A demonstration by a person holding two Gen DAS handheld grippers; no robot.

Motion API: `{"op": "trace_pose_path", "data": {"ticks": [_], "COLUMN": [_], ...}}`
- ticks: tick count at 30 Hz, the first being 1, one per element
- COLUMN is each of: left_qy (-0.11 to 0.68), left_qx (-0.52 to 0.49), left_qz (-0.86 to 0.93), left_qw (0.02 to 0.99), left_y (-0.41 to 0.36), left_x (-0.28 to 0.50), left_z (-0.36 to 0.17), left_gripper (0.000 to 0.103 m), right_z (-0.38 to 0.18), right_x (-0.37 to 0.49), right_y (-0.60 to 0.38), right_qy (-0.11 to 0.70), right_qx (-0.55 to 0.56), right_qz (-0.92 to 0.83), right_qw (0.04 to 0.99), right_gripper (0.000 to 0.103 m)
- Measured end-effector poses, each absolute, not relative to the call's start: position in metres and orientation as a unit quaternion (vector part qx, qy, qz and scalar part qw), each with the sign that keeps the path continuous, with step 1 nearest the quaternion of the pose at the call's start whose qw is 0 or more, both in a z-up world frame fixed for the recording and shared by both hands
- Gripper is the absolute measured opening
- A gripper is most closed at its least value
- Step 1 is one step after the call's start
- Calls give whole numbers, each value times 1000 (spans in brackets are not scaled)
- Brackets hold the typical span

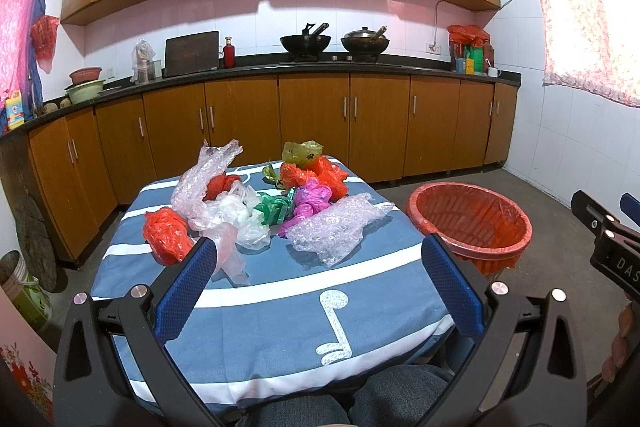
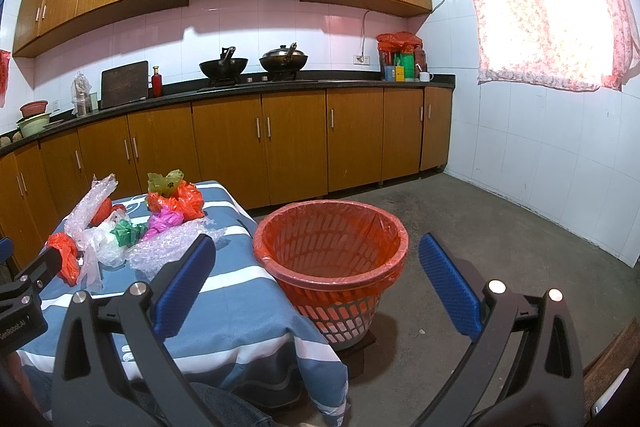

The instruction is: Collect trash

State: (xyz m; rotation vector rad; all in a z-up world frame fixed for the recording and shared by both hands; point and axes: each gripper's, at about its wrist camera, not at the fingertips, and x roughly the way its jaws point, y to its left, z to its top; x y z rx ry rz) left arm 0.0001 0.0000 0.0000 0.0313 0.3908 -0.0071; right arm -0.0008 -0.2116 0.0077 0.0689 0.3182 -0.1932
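Both grippers, left gripper [image 1: 318, 259] and right gripper [image 2: 316, 261], are hovering spread and empty; crumpled plastic bags [image 1: 260, 211] are lying on the table [image 1: 280, 307], awaiting pinching toward the lined basket [image 2: 332, 247].

We see a blue tablecloth [image 1: 280, 311] with white stripes and white music notes, red [image 1: 166, 235], purple [image 1: 310, 201], green [image 1: 276, 209] and clear crumpled plastic bags [image 1: 244, 219], a red-lined lattice waste basket [image 2: 332, 259], and blue-padded grippers [image 1: 316, 287].
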Motion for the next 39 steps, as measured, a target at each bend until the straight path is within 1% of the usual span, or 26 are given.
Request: {"op": "trace_pose_path", "data": {"ticks": [39], "left_qy": [196], "left_qx": [14], "left_qz": [-3], "left_qw": [981], "left_y": [0], "left_x": [0], "left_z": [0], "left_gripper": [101], "right_z": [9], "right_x": [3], "right_y": [-208], "right_qy": [162], "right_qx": [32], "right_qz": [-94], "right_qw": [982], "right_gripper": [99]}}
